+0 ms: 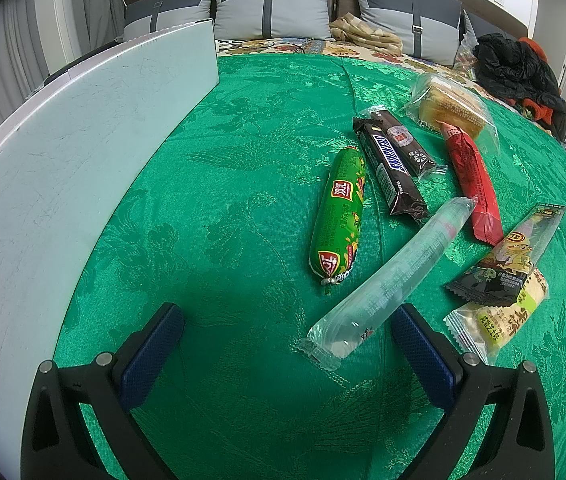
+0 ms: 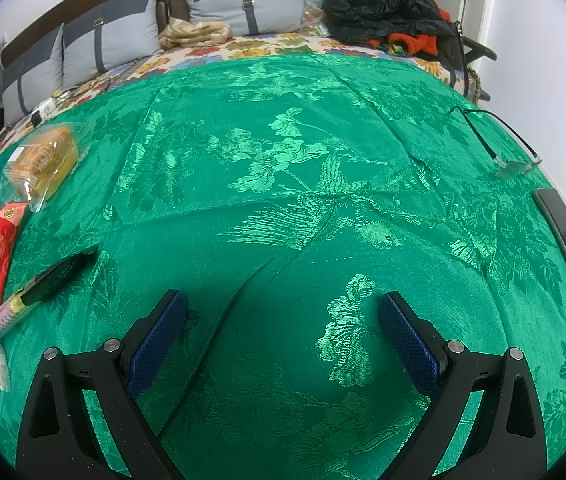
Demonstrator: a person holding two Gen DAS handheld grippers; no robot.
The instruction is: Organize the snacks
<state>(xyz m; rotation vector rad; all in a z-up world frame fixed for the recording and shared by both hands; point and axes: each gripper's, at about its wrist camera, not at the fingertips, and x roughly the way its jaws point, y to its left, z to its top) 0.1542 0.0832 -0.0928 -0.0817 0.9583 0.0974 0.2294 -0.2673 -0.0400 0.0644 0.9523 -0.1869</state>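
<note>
Snacks on green cloth [image 1: 243, 160]: clear tube pack [image 1: 387, 276], green sausage [image 1: 339, 212], Snickers bar [image 1: 391, 168], red stick pack [image 1: 475, 184], wrapped cake [image 1: 451, 108]. Left hand-held gripper [image 1: 287, 352] released, clear pack's end between its fingers. Right hand-held gripper [image 2: 283, 332] released over bare cloth.

A green brocade cloth [image 1: 243, 184] with woven flowers and birds covers the bed. On it lie a green sausage [image 1: 339, 212], a Snickers bar [image 1: 391, 168] just beside it, a dark brown wafer pack [image 1: 403, 136], a red stick pack [image 1: 475, 184], a wrapped cake slice [image 1: 451, 108] overlapping the red pack's far end, a clear tube pack [image 1: 387, 276], a black-and-yellow cartoon pack [image 1: 511, 256] resting on a pale yellow-green pack [image 1: 499, 320]. A white board [image 1: 63, 152] stands along the left edge. Glasses [image 2: 499, 148] lie well apart, on the right
</note>
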